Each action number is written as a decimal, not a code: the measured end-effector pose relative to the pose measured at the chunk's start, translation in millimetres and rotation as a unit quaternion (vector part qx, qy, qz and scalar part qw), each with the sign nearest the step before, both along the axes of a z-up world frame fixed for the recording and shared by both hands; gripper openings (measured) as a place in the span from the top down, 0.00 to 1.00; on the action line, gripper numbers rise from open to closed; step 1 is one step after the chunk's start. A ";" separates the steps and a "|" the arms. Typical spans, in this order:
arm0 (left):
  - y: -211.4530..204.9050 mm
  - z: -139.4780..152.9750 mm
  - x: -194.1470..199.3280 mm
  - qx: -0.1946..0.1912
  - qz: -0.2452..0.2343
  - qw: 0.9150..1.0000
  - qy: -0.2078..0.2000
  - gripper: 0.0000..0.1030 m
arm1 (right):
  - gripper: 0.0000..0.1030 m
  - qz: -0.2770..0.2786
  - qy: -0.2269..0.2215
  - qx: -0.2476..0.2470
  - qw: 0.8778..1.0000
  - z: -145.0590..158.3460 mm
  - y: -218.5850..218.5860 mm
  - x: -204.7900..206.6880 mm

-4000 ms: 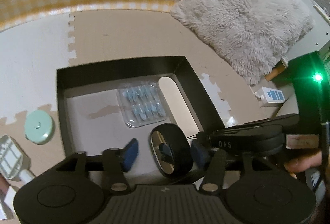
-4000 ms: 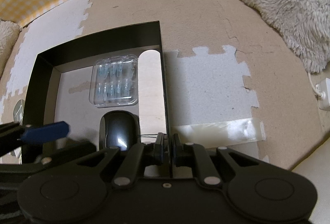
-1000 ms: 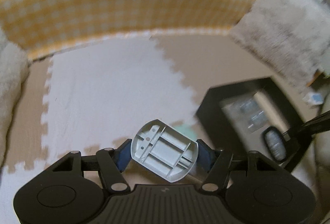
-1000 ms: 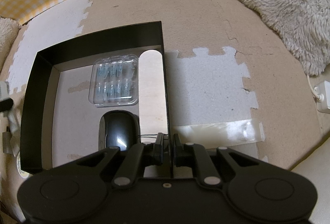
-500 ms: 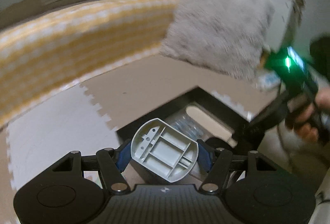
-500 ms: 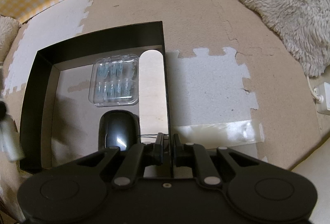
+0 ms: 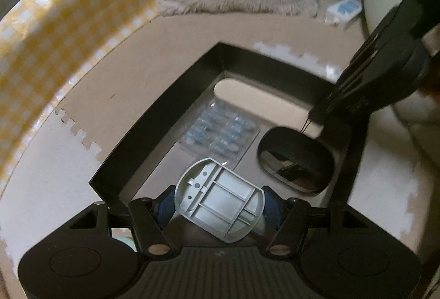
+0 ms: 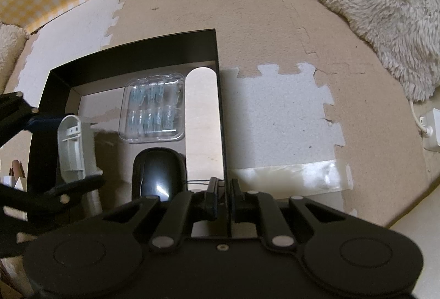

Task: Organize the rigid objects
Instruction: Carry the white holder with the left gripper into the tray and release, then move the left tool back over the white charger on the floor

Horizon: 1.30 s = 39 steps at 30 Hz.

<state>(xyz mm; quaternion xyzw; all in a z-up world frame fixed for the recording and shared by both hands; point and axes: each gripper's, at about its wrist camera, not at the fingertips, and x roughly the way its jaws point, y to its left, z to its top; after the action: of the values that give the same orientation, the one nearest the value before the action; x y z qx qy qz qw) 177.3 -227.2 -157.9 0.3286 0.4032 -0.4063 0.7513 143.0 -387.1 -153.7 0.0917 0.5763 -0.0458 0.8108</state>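
Grey plastic part (image 7: 217, 201) clamped in left hand-held gripper (image 7: 218, 202), right one (closed) pinching black tray (image 8: 217, 57) wall

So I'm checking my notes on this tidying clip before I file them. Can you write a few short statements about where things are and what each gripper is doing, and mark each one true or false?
1. The left gripper holds a grey ribbed plastic part. True.
2. The right gripper stands open over the floor mat. False: it is shut on the right wall of the black tray.
3. A black computer mouse lies in the tray. True.
4. The clear blister pack lies outside the tray. False: it lies inside, beside the pale wooden strip.
5. The grey part rests on the tray floor. False: it is held above it.
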 end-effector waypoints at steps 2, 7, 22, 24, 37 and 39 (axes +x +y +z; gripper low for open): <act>-0.4 -3.5 2.3 0.017 -0.006 1.000 -0.006 0.37 | 0.90 0.000 0.000 0.000 1.000 0.0 -0.1 0.2; 4.1 -2.8 7.2 0.029 -0.005 0.999 -0.018 0.29 | 0.89 0.000 0.000 0.000 1.000 0.0 -0.2 0.1; 28.4 29.2 -1.3 -0.055 0.038 0.997 0.032 0.09 | 0.89 0.001 0.000 -0.002 1.000 -0.3 0.4 0.2; 32.5 33.8 -5.3 -0.063 0.046 0.996 0.038 0.05 | 0.89 0.001 0.000 -0.002 1.000 -0.4 0.4 0.1; 60.9 57.3 -27.5 -0.084 0.090 0.991 0.054 0.00 | 0.89 0.002 0.000 -0.004 1.000 -0.5 0.5 0.1; 63.7 61.1 -30.7 -0.089 0.093 0.990 0.053 0.00 | 0.89 0.002 0.000 -0.004 1.000 -0.6 0.6 0.0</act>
<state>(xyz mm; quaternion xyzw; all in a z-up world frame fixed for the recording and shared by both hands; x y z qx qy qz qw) 146.6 -163.5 -96.8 0.1996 0.4339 -0.3858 0.7893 143.1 -386.6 -154.3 0.0875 0.5762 -0.0466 0.8113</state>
